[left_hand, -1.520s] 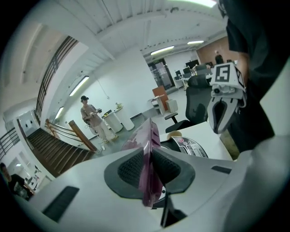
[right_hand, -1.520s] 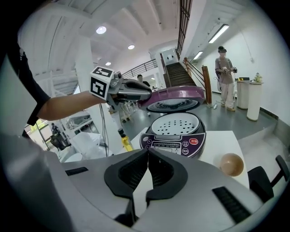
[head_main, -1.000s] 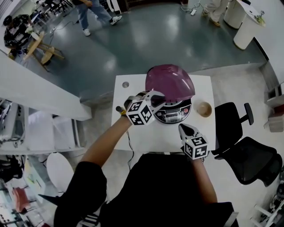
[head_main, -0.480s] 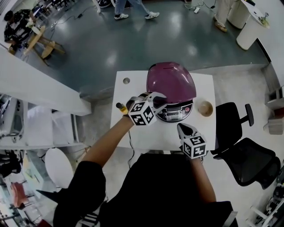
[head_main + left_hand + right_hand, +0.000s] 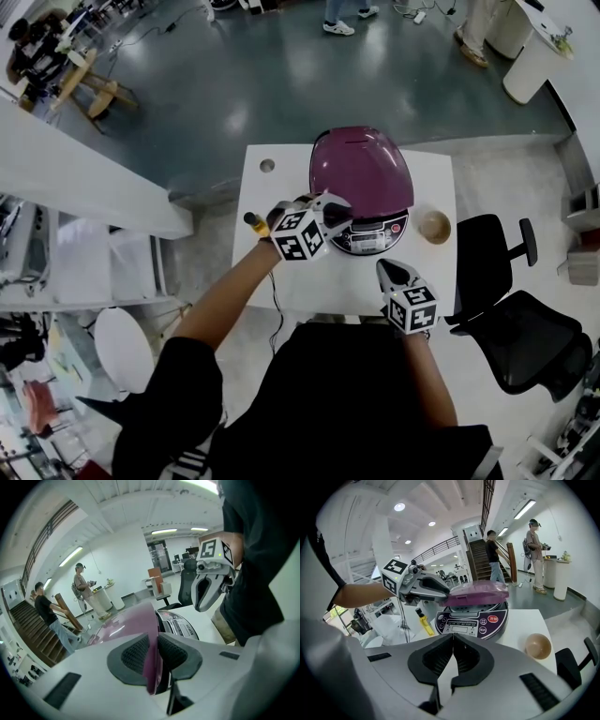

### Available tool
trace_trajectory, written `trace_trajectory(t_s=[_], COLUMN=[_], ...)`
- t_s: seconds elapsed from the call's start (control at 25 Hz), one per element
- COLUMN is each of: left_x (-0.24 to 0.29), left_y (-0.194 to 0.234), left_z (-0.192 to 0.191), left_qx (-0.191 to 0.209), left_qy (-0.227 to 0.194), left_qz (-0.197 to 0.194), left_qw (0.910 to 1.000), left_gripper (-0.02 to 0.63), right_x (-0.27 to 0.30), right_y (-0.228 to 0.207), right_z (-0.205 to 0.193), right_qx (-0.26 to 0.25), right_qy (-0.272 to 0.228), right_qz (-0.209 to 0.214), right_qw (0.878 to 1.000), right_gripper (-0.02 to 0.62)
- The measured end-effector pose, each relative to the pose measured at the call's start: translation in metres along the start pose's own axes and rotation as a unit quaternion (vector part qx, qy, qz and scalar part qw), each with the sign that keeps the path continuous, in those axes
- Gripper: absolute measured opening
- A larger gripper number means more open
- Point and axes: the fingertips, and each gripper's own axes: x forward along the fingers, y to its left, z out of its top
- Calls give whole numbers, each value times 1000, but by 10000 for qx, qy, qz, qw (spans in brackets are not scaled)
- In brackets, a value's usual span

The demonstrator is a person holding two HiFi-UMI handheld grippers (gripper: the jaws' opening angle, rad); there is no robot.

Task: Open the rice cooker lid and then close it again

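Note:
A rice cooker with a dark control panel stands on the white table. Its purple lid lies low over the body, with a narrow gap still showing at the front edge. My left gripper is shut on the lid's front-left edge; the thin purple rim runs between its pads. My right gripper hovers over the table in front of the cooker, shut with nothing in it.
A small tan bowl sits to the right of the cooker. A yellow bottle stands at the table's left edge, with a round hole in the top behind it. A black office chair stands at the right. People stand across the room.
The lid has come down from a raised tilt to nearly flat over the cooker, with my left gripper following it down. The right gripper has stayed put.

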Motion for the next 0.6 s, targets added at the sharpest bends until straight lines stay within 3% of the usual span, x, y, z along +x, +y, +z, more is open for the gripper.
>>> trace_trajectory(t_s=[0.6], left_x=[13], left_y=[-12], left_z=[-19], left_qx=[-418], left_qy=[-7], left_qz=[-345], left_qw=[9985], left_gripper=[67], right_x=[-4], right_y=[-11], right_z=[-11], right_qx=[54], right_qy=[154], right_qz=[-3], right_qw=[9999], right_gripper=[0])
